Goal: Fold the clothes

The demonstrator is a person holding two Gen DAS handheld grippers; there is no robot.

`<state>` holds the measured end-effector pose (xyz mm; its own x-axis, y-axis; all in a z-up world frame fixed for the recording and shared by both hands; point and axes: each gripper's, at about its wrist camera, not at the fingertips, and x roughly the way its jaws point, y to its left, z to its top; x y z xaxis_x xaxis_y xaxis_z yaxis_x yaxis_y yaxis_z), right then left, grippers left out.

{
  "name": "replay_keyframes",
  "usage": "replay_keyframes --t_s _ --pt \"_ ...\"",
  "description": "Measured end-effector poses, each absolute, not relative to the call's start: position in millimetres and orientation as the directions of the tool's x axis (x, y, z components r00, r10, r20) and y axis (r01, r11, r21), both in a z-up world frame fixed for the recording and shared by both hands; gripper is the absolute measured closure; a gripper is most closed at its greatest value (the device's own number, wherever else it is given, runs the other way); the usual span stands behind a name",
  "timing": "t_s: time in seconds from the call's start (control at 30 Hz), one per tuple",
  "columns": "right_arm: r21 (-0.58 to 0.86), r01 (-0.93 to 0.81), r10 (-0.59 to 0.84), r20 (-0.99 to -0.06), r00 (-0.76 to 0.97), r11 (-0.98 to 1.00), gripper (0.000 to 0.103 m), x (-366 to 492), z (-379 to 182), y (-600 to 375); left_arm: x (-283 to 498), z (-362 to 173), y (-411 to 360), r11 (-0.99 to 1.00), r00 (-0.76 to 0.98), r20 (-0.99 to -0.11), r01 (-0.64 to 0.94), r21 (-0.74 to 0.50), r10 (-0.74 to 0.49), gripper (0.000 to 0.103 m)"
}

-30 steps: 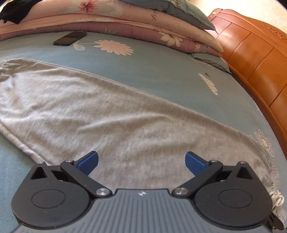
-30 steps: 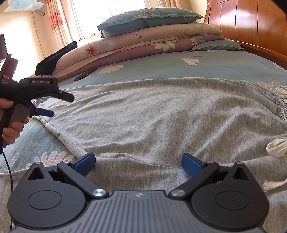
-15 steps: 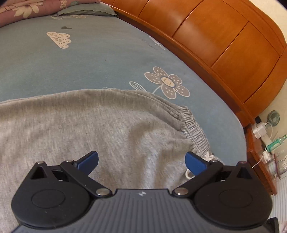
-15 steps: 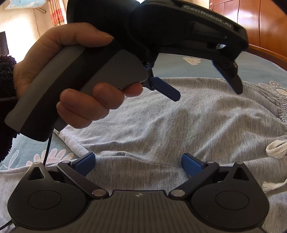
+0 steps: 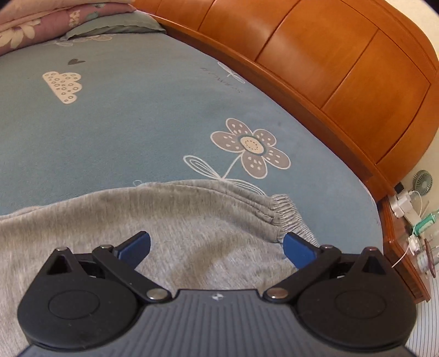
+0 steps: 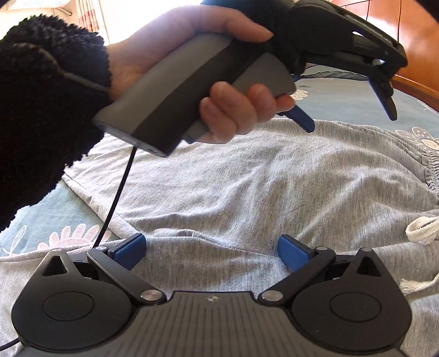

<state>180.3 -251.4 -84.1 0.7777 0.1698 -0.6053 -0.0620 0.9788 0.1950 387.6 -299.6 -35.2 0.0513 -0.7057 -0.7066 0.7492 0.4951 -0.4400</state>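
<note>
On the bed, left wrist view: grey trousers (image 5: 192,219) are laid flat on the blue sheet (image 5: 123,109). Their gathered waistband (image 5: 290,217) lies between the printed flower (image 5: 251,147) and the left gripper (image 5: 216,244), whose blue pads are seen spread wide over the trousers, nothing held. A wooden headboard (image 5: 329,68) is seen beyond the flower; pillows (image 5: 63,24) are stacked far from the waistband.

Right wrist view: the right gripper (image 6: 211,251) is held wide apart above the trousers (image 6: 274,178), near a seam ridge, nothing gripped. The left gripper (image 6: 354,118) is seen above the cloth towards the waistband (image 6: 428,170), carried by a hand (image 6: 192,68) in a black sleeve (image 6: 41,96). A white drawstring (image 6: 422,228) lies beside the waistband.

Step judged: reaching for grips before folding. A pinch at the waistband edge is called for next.
</note>
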Motion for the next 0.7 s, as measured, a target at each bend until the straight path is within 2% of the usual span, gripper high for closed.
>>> replay_keyframes --t_s 0.1,0.23,0.33,0.43,0.53,0.7 --pt "0.195 -0.062 0.170 -0.605 0.778 0.979 0.000 181 -84 -251 392 -54 -317 0.504 0.027 -0.732 0.742 -0.442 -0.681 0.001" --pt "0.194 -0.063 0.170 -0.606 0.777 0.979 0.000 180 -84 -251 399 -57 -326 0.559 0.140 -0.758 0.760 -0.330 -0.638 0.001" --pt "0.194 -0.065 0.171 -0.606 0.777 0.979 0.000 180 -84 -251 404 -47 -316 0.571 0.132 -0.729 0.719 -0.397 -0.672 0.001" --pt "0.189 -0.067 0.170 -0.608 0.776 0.980 0.000 180 -82 -251 387 -40 -308 0.399 -0.052 -0.650 0.751 -0.525 -0.758 0.001" --pt "0.187 -0.066 0.169 -0.608 0.775 0.980 0.000 180 -82 -251 362 -44 -309 0.281 -0.151 -0.649 0.812 -0.512 -0.746 0.001" --pt "0.185 -0.067 0.168 -0.609 0.775 0.980 0.000 180 -81 -250 356 -61 -324 0.303 -0.163 -0.669 0.796 -0.524 -0.725 0.001"
